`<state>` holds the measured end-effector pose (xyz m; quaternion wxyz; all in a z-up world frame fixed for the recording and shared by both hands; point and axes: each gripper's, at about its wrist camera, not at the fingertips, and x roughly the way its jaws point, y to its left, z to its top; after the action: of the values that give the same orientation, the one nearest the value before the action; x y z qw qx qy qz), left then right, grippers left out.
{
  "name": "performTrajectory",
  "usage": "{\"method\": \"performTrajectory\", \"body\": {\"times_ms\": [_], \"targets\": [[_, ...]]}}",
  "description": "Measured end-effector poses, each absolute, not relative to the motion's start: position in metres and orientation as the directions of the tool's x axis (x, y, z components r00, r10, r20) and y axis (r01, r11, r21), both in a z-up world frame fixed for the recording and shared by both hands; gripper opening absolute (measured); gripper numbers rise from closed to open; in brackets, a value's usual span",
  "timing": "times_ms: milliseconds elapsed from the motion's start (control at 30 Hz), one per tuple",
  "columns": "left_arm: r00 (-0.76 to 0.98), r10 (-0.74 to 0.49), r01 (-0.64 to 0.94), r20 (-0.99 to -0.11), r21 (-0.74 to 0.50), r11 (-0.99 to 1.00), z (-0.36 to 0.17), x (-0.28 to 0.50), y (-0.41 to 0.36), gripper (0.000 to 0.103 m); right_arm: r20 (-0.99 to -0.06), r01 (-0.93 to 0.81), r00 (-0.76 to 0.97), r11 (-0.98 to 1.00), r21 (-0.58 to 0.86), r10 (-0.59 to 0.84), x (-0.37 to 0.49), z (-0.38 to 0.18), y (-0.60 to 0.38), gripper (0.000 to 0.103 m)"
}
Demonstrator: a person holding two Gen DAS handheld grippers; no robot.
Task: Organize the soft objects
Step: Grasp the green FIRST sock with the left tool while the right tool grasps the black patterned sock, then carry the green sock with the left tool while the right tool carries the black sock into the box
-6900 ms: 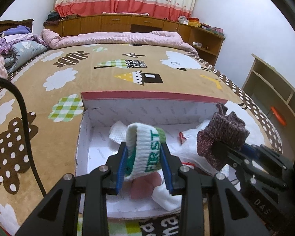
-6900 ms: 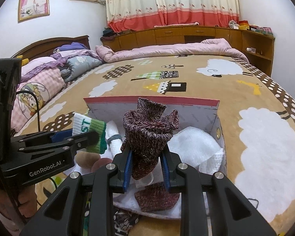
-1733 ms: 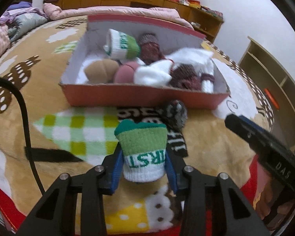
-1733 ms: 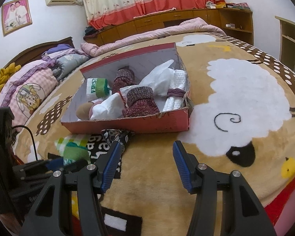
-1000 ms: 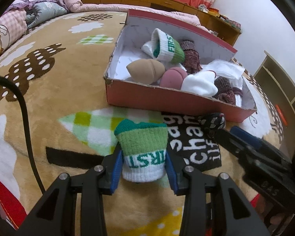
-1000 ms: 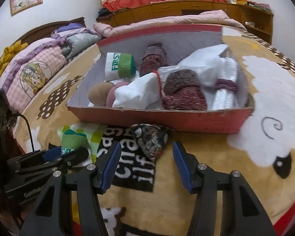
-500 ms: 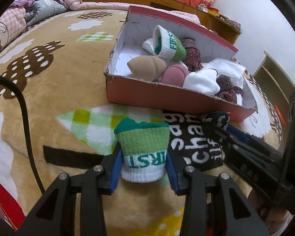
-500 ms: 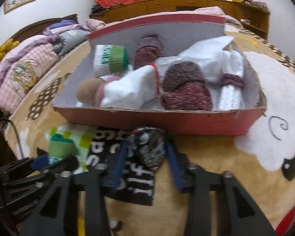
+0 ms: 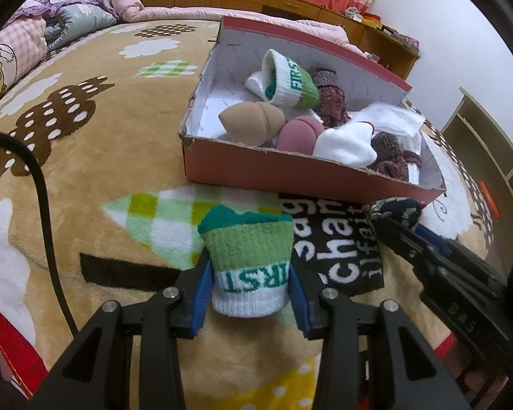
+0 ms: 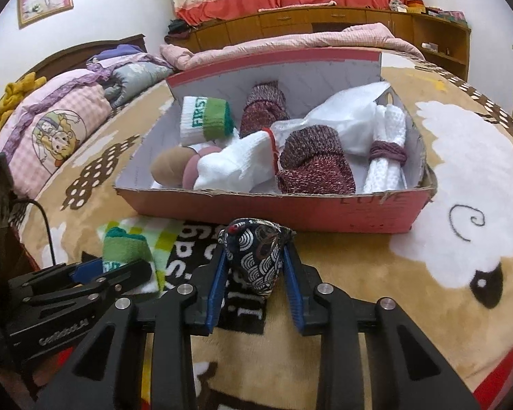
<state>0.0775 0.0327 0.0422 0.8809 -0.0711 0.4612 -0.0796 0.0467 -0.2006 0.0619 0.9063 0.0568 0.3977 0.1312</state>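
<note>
My left gripper is shut on a rolled green and white sock and holds it over the blanket in front of the red box. My right gripper is shut on a dark patterned pouch, just in front of the red box. The box holds a matching green and white sock, maroon knit rolls, white socks, a tan ball and a white cloth tied with a maroon band.
The box lies on a tan patterned blanket covering a bed. Pillows and folded quilts lie at the left. Wooden cabinets and a curtain stand behind. A shelf unit stands at the right. A black cable runs at my left.
My right gripper has moved in on the patterned pouch and closed on it. My left gripper still holds the green and white sock in nearly the same place.
</note>
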Motion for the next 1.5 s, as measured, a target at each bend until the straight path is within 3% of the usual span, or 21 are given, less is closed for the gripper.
{"method": "performTrajectory", "body": {"times_ms": [1500], "targets": [[0.665,-0.222,0.187,-0.713,-0.128,0.974,0.120,0.111,-0.016,0.042,-0.593,-0.224,0.749,0.955,0.193,0.296,0.053,0.121,-0.226,0.033]]}}
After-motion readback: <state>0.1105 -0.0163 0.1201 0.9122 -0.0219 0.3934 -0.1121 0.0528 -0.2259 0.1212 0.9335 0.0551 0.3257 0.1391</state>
